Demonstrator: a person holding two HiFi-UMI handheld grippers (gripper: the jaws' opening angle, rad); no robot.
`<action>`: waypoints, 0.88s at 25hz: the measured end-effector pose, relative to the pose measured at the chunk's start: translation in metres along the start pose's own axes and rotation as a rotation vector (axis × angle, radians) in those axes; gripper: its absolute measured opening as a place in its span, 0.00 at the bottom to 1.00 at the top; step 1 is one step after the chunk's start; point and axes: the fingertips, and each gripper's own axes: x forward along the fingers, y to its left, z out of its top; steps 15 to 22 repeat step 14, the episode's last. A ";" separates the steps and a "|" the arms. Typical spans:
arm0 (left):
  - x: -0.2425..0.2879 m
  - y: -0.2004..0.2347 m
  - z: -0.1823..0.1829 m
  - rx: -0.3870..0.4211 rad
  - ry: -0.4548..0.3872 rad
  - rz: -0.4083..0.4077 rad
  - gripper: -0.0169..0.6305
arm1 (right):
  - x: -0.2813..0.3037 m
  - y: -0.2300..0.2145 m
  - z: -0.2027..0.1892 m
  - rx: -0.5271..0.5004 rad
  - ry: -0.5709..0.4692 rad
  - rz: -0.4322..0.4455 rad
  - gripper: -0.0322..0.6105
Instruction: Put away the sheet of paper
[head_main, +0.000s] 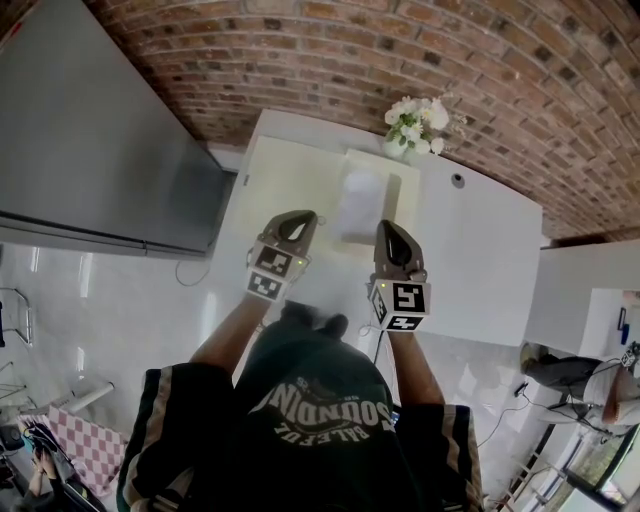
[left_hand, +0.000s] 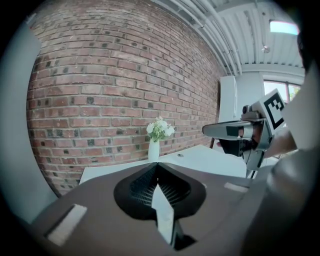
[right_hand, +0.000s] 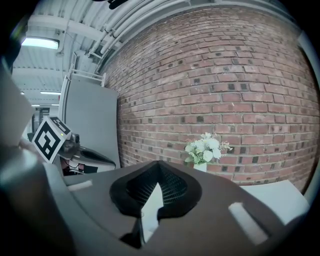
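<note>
A white sheet of paper (head_main: 360, 205) lies flat on a pale yellow rectangle (head_main: 285, 180) on the white table (head_main: 480, 250). My left gripper (head_main: 300, 222) hovers near the sheet's left edge, and my right gripper (head_main: 392, 232) is by its right edge. The left gripper (left_hand: 158, 164) has its jaws closed to a point with nothing held. The right gripper (right_hand: 159, 163) is shut and empty as well. Each gripper view shows the other gripper (left_hand: 222, 131) (right_hand: 92, 157) level beside it. The paper itself is hidden under the jaws in both gripper views.
A white vase of white flowers (head_main: 412, 125) (left_hand: 155, 145) (right_hand: 204, 152) stands at the table's far edge against the brick wall (head_main: 400, 50). A small dark hole (head_main: 458, 181) is in the tabletop. A grey cabinet (head_main: 95, 130) stands at the left, another white table (head_main: 585, 290) at the right.
</note>
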 end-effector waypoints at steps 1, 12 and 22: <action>0.000 0.000 0.000 -0.003 -0.003 -0.001 0.04 | 0.000 0.000 0.000 0.000 0.001 0.001 0.05; 0.010 -0.002 -0.008 -0.023 0.015 -0.027 0.04 | 0.001 0.001 -0.010 -0.001 0.032 -0.005 0.05; 0.012 0.000 -0.009 -0.028 0.020 -0.032 0.04 | 0.003 0.001 -0.009 -0.002 0.034 -0.006 0.05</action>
